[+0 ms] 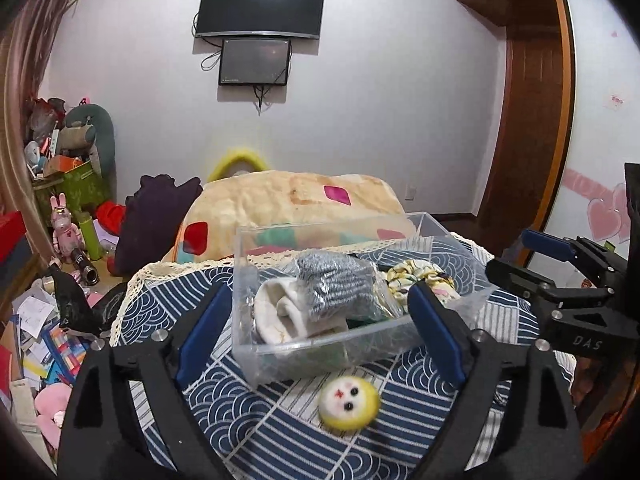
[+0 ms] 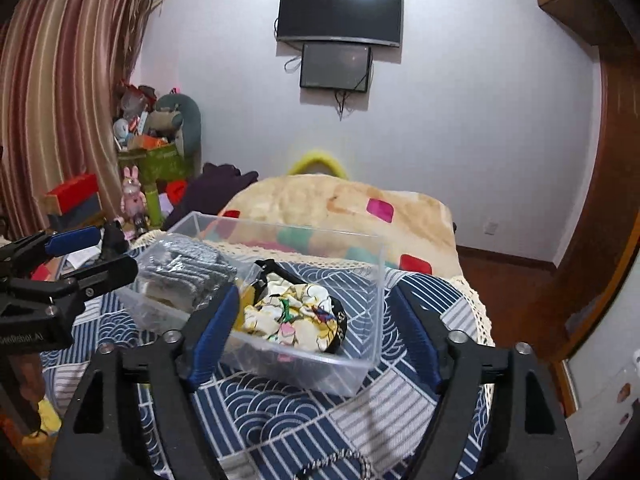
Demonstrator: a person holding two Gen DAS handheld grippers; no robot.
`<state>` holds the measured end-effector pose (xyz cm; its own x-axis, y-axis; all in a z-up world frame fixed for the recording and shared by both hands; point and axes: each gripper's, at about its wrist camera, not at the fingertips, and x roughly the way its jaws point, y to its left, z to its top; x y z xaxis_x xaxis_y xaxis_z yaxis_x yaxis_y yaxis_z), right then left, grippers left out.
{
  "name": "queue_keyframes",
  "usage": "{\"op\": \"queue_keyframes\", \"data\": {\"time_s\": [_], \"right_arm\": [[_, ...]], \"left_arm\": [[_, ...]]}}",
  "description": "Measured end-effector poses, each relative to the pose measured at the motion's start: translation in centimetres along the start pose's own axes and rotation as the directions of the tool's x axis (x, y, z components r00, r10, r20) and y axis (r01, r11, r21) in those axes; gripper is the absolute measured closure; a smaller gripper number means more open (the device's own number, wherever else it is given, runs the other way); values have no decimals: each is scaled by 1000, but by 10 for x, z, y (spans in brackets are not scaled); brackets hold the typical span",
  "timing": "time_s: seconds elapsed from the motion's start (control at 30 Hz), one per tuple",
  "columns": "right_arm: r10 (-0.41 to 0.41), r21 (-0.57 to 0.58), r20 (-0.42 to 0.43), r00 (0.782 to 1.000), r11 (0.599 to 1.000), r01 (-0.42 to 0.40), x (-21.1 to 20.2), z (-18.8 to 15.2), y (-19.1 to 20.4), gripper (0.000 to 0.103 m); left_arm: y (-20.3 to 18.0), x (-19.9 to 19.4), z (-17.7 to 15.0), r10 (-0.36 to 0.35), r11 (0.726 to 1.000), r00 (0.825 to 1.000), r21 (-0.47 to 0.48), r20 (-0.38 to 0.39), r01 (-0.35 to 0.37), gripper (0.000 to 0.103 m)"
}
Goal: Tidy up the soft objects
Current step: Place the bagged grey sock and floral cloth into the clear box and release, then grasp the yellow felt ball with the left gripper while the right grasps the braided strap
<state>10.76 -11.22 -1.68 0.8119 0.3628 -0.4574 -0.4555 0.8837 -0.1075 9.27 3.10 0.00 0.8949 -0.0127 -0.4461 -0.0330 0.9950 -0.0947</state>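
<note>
A clear plastic box (image 1: 320, 354) stands on a table with a blue wave-pattern cloth (image 1: 248, 412). In it lie a grey knitted item (image 1: 336, 288), a white sock (image 1: 280, 312) and yellow-white floral scrunchies (image 1: 420, 276). A small round yellow-and-white plush face (image 1: 350, 402) sits blurred on the cloth just in front of the box. My left gripper (image 1: 316, 328) is open and empty, its jaws either side of the box's near left part. My right gripper (image 2: 316, 320) is open and empty around the scrunchies (image 2: 292, 316) end of the box (image 2: 360, 364). The grey item (image 2: 188, 272) shows at left.
A bed with a cream blanket (image 1: 288, 200) lies behind the table. Toys, boxes and papers clutter the floor at left (image 1: 48, 280). Two screens (image 1: 260, 4) hang on the wall. A braided cord (image 2: 344, 460) lies on the cloth near the right gripper.
</note>
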Motion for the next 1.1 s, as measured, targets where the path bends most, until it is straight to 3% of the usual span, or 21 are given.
{"op": "queue_keyframes", "data": {"time_s": [0.17, 0.3, 0.87, 0.93, 0.97, 1.1], "right_arm": [[-10, 2, -6, 1000, 1000, 10, -10, -14, -1, 21], [-17, 24, -31, 999, 1000, 17, -11, -31, -3, 10], [-67, 75, -215, 974, 993, 85, -3, -112, -5, 9], [-69, 68, -223, 972, 994, 86, -2, -115, -4, 10], [-69, 60, -223, 972, 995, 84, -1, -116, -4, 11], [-40, 53, -216, 976, 997, 52, -3, -115, -2, 43]], "left_arm": [[-4, -8, -18, 3, 1000, 1000, 24, -18, -3, 9], [-10, -7, -35, -3, 999, 999, 32, -53, 5, 8], [-17, 41, -88, -13, 1000, 972, 8, -234, 16, 9], [-16, 45, -89, -23, 1000, 970, -5, -240, 23, 16], [-15, 47, -88, -23, 1000, 970, -5, -242, 22, 22], [-14, 53, -88, -47, 999, 967, -22, -252, 43, 39]]}}
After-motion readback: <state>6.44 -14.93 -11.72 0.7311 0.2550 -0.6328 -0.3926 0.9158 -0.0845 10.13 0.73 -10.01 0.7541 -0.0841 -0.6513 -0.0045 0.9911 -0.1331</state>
